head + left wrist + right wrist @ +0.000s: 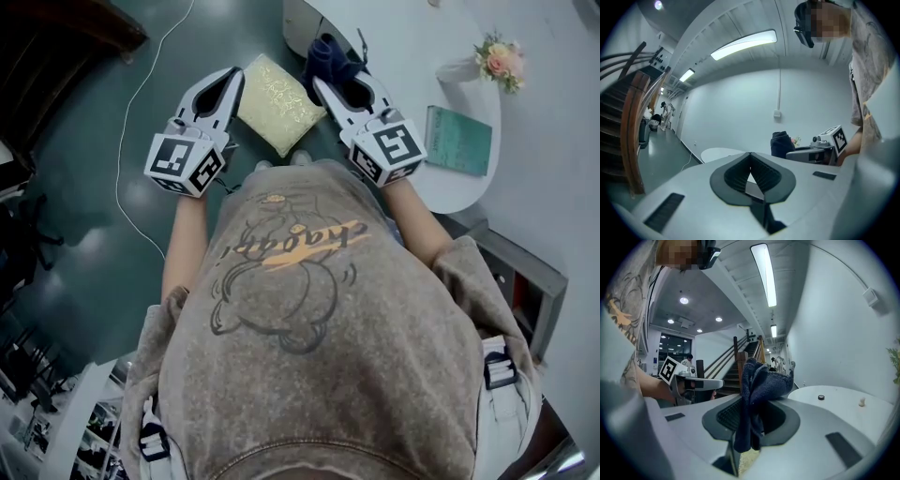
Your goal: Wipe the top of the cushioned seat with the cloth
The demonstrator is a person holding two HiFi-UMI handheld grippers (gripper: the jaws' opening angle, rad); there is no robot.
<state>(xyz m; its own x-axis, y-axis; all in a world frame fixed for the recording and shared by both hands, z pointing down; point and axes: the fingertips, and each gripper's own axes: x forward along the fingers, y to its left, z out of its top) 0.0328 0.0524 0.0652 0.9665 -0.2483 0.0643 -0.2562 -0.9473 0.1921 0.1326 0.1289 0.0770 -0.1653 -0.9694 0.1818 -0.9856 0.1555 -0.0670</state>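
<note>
The right gripper (322,84) is clamping the dark blue cloth (757,380) between its jaws, with the cloth bunching past the tips. The left gripper (232,77) is holding its jaws together, empty. The cushioned seat (277,101) is lying between both grippers' tips.

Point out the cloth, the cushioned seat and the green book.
cloth (757,378): right gripper view, bunched middle between the tongs.
cushioned seat (278,101): head view, centre of its yellow top.
green book (458,141): head view, middle of its cover.

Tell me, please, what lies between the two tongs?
The yellow cushion lies between the left tongs and right tongs, as the head view shows.
</note>
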